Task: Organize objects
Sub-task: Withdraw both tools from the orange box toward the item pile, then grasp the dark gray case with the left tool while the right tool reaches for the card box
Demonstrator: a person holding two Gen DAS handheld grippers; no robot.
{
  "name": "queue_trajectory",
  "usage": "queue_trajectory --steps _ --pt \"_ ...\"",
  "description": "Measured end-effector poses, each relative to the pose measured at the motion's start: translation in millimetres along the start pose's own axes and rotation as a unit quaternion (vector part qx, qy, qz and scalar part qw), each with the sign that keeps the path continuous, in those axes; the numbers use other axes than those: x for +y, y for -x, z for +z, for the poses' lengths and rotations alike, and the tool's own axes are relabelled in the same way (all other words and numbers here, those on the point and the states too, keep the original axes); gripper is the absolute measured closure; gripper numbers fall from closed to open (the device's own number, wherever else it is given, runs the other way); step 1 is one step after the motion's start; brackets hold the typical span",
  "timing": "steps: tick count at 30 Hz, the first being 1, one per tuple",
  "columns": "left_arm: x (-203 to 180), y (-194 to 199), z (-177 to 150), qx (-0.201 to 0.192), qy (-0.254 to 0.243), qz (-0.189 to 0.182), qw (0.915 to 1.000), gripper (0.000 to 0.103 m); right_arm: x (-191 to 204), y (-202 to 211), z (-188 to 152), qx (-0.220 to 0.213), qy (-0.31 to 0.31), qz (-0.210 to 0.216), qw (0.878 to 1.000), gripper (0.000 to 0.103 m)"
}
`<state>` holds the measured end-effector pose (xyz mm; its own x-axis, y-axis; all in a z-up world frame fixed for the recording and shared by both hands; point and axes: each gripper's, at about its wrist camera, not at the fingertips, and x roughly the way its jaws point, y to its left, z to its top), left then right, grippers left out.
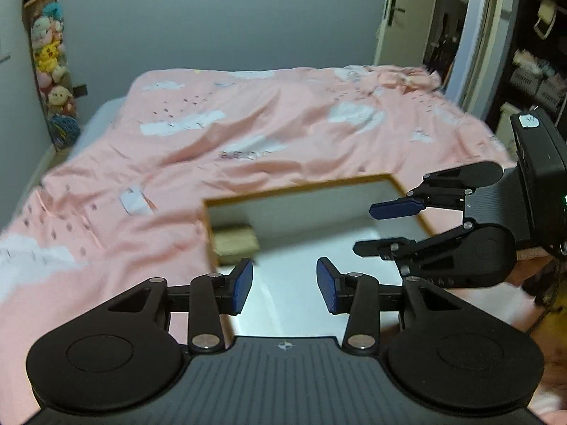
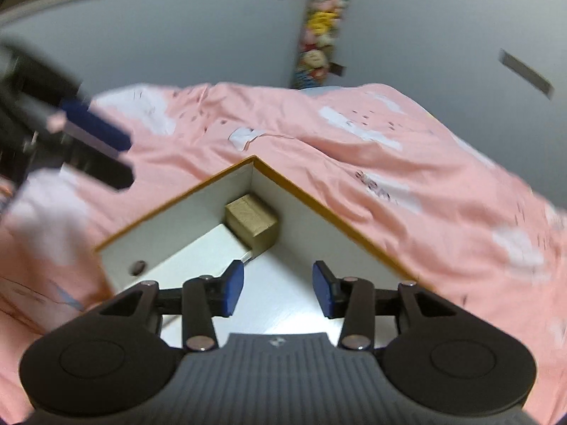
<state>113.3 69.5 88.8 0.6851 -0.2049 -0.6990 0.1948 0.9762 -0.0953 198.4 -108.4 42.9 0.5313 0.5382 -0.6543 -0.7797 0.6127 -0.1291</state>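
Note:
An open box with a white inside and an orange rim [image 1: 301, 188] [image 2: 319, 209] lies on the pink bed. A small tan cardboard box [image 1: 235, 244] [image 2: 253, 221] sits in its far corner. My left gripper [image 1: 285, 285] is open and empty, just above the near part of the box. My right gripper [image 2: 278, 285] is open and empty over the box floor, fingers toward the tan box; in the left wrist view it [image 1: 365, 228] reaches in from the right over the box. The left gripper's blue-padded fingers [image 2: 95, 131] show blurred at the upper left of the right wrist view.
A pink quilt with white clouds [image 1: 212, 134] [image 2: 389, 163] covers the bed. A tall net of plush toys [image 1: 49, 63] [image 2: 319, 28] hangs in the wall corner. A door [image 1: 400, 14] and dark shelves [image 1: 538, 42] stand at the right. A small dark round mark [image 2: 137, 266] is on the box wall.

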Motion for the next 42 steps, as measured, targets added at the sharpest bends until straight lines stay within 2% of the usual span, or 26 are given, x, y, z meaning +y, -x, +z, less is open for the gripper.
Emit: queue_trajectory --steps 3,5,7,10,12,15,19,23,31,35,41,42 --pt "-12 10 -21 0.007 0.028 -0.025 0.9993 0.048 5 30 -23 -0.012 -0.063 -0.002 0.998 0.057" --pt "-18 10 -38 0.019 0.047 -0.028 0.9984 0.047 11 45 -40 -0.012 -0.093 -0.006 0.996 0.057" --pt "-22 7 -54 0.033 0.07 -0.038 0.9963 0.046 19 53 -56 -0.003 -0.117 -0.006 0.993 0.056" --pt "-23 -3 -78 0.065 0.118 -0.067 0.9886 0.043 31 64 -83 0.019 -0.152 0.007 0.988 0.055" --pt "-24 -11 -91 0.082 0.134 -0.07 0.985 0.041 39 66 -99 0.032 -0.175 0.025 0.984 0.055" --pt "-25 -26 -105 0.108 0.144 -0.071 0.9811 0.032 48 67 -120 0.053 -0.211 0.038 0.975 0.056" --pt "-25 -41 -120 0.128 0.161 -0.071 0.976 0.028 56 61 -143 0.093 -0.229 0.038 0.968 0.061" --pt "-24 -53 -123 0.133 0.185 -0.08 0.9706 0.025 57 57 -152 0.103 -0.243 0.05 0.963 0.064" --pt "-26 -67 -135 0.157 0.197 -0.087 0.9639 0.025 58 44 -158 0.12 -0.246 0.062 0.96 0.072" --pt "-27 -68 -134 0.158 0.198 -0.084 0.9636 0.028 57 41 -159 0.127 -0.246 0.063 0.959 0.072" --pt "-35 -60 -132 0.147 0.186 -0.067 0.9692 0.052 58 41 -159 0.129 -0.243 0.061 0.959 0.071" --pt "-37 -58 -131 0.143 0.184 -0.066 0.9703 0.054 58 41 -159 0.129 -0.244 0.06 0.959 0.071"
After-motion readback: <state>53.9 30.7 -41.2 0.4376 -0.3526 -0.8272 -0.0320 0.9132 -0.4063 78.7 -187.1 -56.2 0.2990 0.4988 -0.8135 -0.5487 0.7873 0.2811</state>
